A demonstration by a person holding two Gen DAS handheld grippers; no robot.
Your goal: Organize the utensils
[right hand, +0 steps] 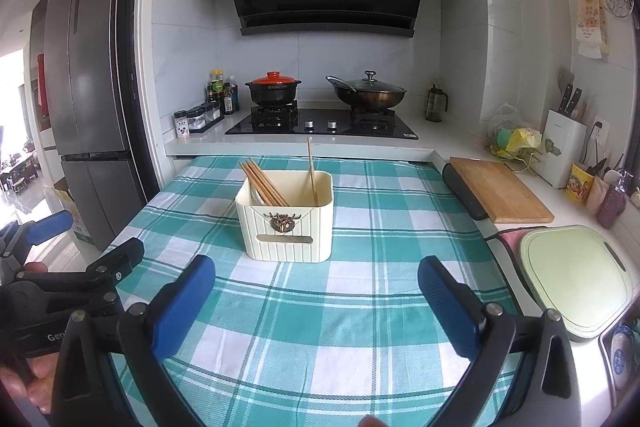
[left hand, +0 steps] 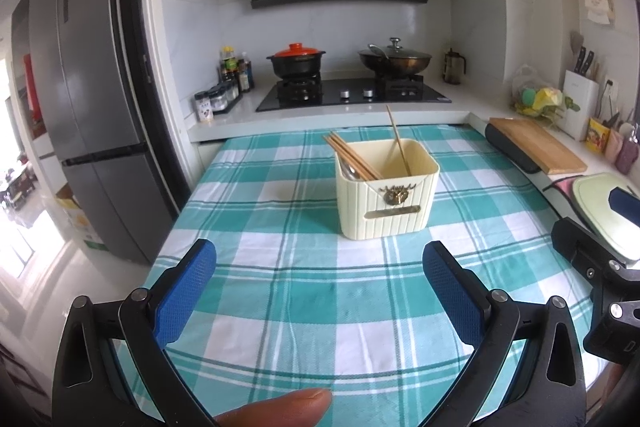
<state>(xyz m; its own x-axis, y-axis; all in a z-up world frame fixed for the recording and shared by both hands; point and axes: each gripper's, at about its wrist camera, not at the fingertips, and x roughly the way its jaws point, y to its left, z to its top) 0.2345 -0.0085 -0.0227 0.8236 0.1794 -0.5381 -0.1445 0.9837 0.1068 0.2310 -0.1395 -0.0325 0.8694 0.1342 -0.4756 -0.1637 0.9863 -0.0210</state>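
Note:
A cream ribbed utensil box point(left hand: 386, 201) point(right hand: 285, 227) with a brass ornament stands on the teal checked tablecloth point(left hand: 304, 287) point(right hand: 360, 307). Several wooden chopsticks point(left hand: 352, 157) point(right hand: 264, 183) lean in its left part beside a pale spoon, and one single chopstick point(left hand: 398, 141) point(right hand: 311, 171) stands in its right part. My left gripper point(left hand: 320, 259) is open, short of the box, with nothing between its blue pads. My right gripper point(right hand: 316, 277) is open too, just in front of the box. The left gripper's body point(right hand: 60, 287) shows at the right wrist view's left edge.
Behind the table is a counter with a gas hob point(left hand: 352, 93), a black pot with a red lid point(left hand: 296, 61) and a lidded wok point(left hand: 396, 61). A wooden board point(right hand: 500, 189), a pale green board point(right hand: 576, 275) and a knife block point(right hand: 562, 151) lie to the right. A grey fridge point(left hand: 92, 99) stands at left.

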